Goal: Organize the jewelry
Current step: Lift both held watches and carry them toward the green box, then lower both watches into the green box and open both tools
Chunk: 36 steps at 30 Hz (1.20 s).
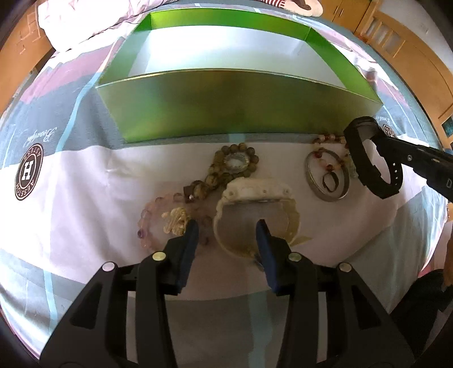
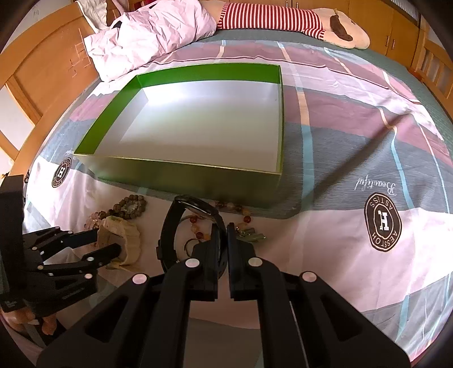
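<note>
A cream watch (image 1: 254,189) lies on the bedsheet, its strap curled in a loop. My left gripper (image 1: 226,226) stands open over it: the right blue pad is inside the loop, the left pad outside, and neither presses the strap. My right gripper (image 2: 223,230) is shut on the strap of a black watch (image 2: 195,206), held just above the sheet; that black watch (image 1: 368,158) also shows at the right of the left wrist view. Beyond both stands an open green box (image 2: 181,165) with a bare white floor. The cream watch (image 2: 121,235) and the left gripper (image 2: 109,241) appear at the left of the right wrist view.
On the sheet in front of the box lie an olive bead bracelet (image 1: 235,161), a pink bead bracelet (image 1: 153,218), a silver bangle (image 1: 325,175) and a red-orange bead strand (image 2: 198,223). A pillow (image 2: 150,34) and a striped plush toy (image 2: 283,17) lie behind the box.
</note>
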Available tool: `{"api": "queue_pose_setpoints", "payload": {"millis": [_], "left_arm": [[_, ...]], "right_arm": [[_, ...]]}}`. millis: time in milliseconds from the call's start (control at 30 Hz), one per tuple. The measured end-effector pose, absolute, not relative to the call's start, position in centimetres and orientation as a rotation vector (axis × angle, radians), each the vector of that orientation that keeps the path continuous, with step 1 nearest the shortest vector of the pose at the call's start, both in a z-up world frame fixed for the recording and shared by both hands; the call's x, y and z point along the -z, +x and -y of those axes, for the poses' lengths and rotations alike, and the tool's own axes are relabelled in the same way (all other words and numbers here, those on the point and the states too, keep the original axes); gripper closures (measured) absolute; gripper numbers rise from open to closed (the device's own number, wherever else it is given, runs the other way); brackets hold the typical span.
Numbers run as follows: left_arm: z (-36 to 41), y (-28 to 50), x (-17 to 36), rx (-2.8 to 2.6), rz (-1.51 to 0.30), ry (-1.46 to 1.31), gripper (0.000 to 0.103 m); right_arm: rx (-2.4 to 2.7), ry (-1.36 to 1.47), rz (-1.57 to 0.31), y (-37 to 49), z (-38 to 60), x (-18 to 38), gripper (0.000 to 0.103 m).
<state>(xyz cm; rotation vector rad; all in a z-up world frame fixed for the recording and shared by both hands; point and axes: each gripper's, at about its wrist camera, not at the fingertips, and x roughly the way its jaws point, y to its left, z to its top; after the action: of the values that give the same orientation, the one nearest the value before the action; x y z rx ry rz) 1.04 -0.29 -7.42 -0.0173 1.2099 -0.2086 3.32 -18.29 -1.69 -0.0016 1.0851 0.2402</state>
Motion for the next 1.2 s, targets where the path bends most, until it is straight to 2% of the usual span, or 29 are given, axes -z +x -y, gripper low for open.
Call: {"api": "queue_pose_setpoints", "payload": {"millis": [67, 100, 167, 433, 600, 733, 933, 967, 1067, 1133, 1200], "left_arm": [[0.7, 1.2, 7.5, 0.203, -1.212, -0.015, 0.072], [0.9, 1.2, 7.4, 0.19, -1.207, -0.001, 0.091], [1.0, 1.3, 7.2, 0.197, -1.205, -0.025, 0.096], [-0.5, 0.6, 1.7, 0.27, -1.027, -0.142, 0.096], [-1.5, 3.9, -2.6, 0.242, -0.945, -0.177, 0.096], [-1.0, 8.1, -2.9, 0.192, -0.934, -0.194, 0.096], [-0.7, 11.1, -0.2, 0.132, -0.973, -0.165, 0.095], [-1.0, 11.4, 0.1, 0.134, -0.98, -0.181, 0.095], [-1.7, 11.3, 0.2, 0.134, -0.985, -0.211, 0.094], [-1.7, 10.8, -0.3, 0.13, -0.973, -0.184, 0.087], [-1.8, 10.0, -0.9, 0.14, -0.959, -0.178, 0.066]], "right_arm": [[-0.239, -0.003, -1.087, 3.4, 18.2, 1.8, 0.098], [-0.238, -0.001, -1.087, 3.4, 18.1, 1.8, 0.098], [-0.24, 0.0, -1.085, 3.4, 18.1, 1.7, 0.098], [-0.273, 0.079, -0.96, 3.4, 20.0, -1.9, 0.098], [-0.264, 0.115, -0.833, 5.2, 21.0, -4.6, 0.098], [-0.256, 0.184, -0.856, 8.2, 21.1, -3.2, 0.098], [-0.237, 0.208, -0.919, 10.8, 20.1, -0.7, 0.097], [-0.238, 0.202, -0.925, 10.7, 20.1, -0.5, 0.093], [-0.248, 0.243, -0.935, 10.5, 20.5, -0.6, 0.064], [-0.269, 0.263, -0.922, 9.8, 20.8, -1.5, 0.064], [-0.299, 0.247, -0.919, 8.8, 20.9, -2.5, 0.064]]}}
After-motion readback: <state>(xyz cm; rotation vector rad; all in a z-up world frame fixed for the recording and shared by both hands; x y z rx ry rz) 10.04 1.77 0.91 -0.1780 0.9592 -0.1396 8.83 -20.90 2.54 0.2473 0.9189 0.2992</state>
